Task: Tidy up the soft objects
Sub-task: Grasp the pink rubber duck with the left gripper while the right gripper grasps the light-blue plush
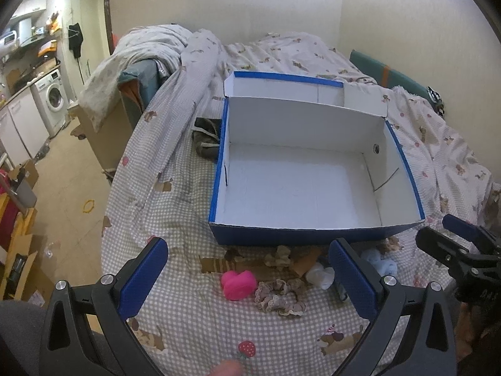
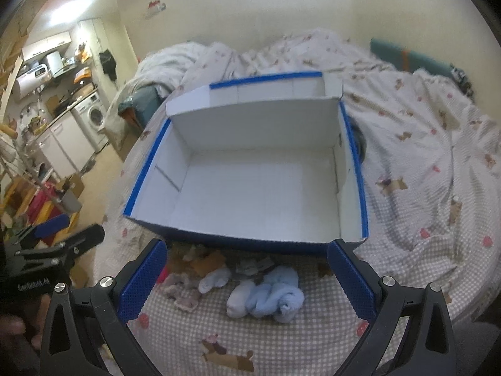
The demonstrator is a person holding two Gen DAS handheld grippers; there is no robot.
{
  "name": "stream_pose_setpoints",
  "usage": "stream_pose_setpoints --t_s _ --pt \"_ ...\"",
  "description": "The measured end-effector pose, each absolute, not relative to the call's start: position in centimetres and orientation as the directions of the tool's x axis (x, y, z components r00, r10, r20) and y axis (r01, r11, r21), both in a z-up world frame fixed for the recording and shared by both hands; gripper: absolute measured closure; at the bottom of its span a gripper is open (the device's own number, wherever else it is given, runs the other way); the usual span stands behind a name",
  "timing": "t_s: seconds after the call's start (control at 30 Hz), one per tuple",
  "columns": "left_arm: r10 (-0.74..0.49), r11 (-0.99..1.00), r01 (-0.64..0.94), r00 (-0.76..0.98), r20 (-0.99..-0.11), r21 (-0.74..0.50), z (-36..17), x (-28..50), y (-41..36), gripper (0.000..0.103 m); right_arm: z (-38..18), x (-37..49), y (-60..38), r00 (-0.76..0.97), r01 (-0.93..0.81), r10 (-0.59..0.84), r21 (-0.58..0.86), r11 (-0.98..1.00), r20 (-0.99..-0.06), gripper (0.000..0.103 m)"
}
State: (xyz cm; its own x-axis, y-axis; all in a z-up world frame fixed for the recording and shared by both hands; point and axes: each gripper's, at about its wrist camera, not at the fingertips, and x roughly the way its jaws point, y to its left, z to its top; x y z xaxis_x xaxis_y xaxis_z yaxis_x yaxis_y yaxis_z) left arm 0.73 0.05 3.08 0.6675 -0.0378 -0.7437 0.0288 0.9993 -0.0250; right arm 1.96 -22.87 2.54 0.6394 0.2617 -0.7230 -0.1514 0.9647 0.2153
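While the left gripper [image 1: 247, 277] hangs over the checked bedsheet [image 1: 194, 322], its two blue-padded fingers [image 1: 144, 274] stand wide apart with nothing between them. Seen from the left wrist, a pink heart-shaped soft toy [image 1: 238, 284] lies on the sheet just below the gap, closer to the left finger. Touching its right side is a frilly beige scrunchie [image 1: 278, 294], and past that a white sock [image 1: 320, 277] lies beside the right finger. A pale blue sock bundle [image 1: 380, 261] lies further right. Beyond these, a blue shoebox [image 1: 300, 235] with a white inside sits open and holds nothing. The right gripper [image 1: 460, 244] shows at the right edge, near the box's front corner.

From the right wrist, the right gripper [image 2: 247, 277] is likewise spread open and holds nothing. The pale blue sock bundle [image 2: 277, 296] lies on the sheet between the fingers, slightly toward the right one, with a white sock [image 2: 239, 297] touching its left side. Another white sock [image 2: 214, 280] lies just left of that, and the scrunchie [image 2: 184, 297] sits near the left finger. The shoebox [image 2: 250, 241] stands just beyond this heap, its front wall close to the fingertips. The left gripper [image 2: 56, 238] appears at the left edge, apart from the socks.
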Motion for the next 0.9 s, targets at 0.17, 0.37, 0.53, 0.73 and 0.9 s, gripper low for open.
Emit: stream_pose_setpoints --t_s 0.17,0.37,0.53,0.73,0.9 --pt "0.001 1.000 0.011 0.594 -0.804 0.010 2.5 2.5 0.9 0.000 1.6 3.2 -23.8 0.585 -0.158 0.254 0.199 0.967 -0.770 0.000" --pt "0.015 0.999 -0.038 0.505 -0.863 -0.004 0.8 4.6 2.6 0.000 -0.9 4.6 -24.2 0.475 -0.156 0.253 0.202 0.967 -0.843 0.000" --pt "0.047 0.997 -0.081 0.439 -0.897 0.012 -1.1 5.7 3.5 0.000 -3.0 5.8 -24.3 0.400 -0.123 0.248 0.216 0.969 -0.883 0.000" --pt "0.016 0.980 -0.192 0.345 -0.938 -0.054 -4.2 6.6 6.4 0.000 -3.7 6.1 -25.4 0.400 -0.062 0.263 0.260 0.964 -0.878 0.000" --pt "-0.004 0.969 -0.235 0.275 -0.962 -0.072 -6.5 7.5 7.3 0.007 -4.3 6.7 -25.7 0.405 -0.036 0.244 0.252 0.967 -0.881 0.000"
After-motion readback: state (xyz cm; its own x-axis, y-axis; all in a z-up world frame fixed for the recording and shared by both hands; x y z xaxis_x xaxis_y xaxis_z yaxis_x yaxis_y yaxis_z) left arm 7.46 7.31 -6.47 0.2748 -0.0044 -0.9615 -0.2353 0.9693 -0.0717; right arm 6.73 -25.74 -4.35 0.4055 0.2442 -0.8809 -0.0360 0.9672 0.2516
